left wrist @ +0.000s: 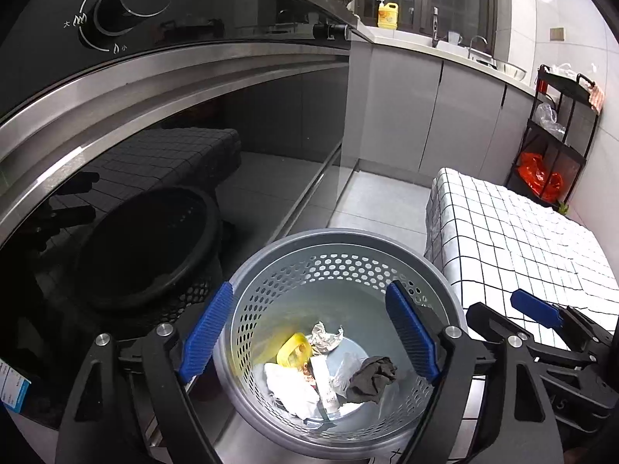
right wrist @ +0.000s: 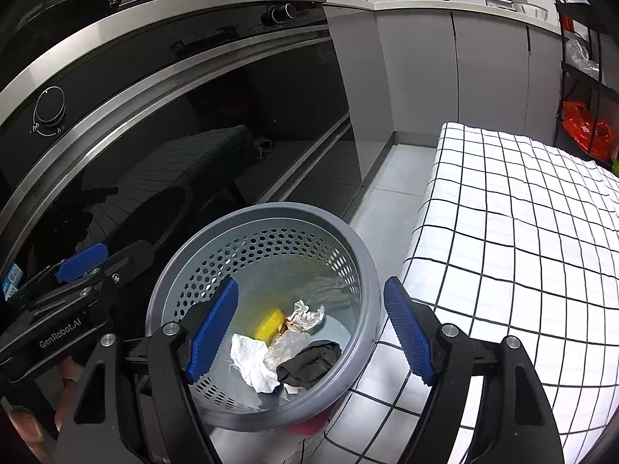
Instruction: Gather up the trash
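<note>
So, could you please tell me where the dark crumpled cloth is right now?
The dark cloth lies in the grey perforated bin, at the lower right of the pile in both wrist views, beside clear plastic.

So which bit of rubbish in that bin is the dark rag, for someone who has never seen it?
Find the grey perforated bin on the floor between the black oven front and the checked cloth. At its bottom, the dark rag lies beside crumpled white paper and a yellow plastic piece; it alone is near black.
</note>
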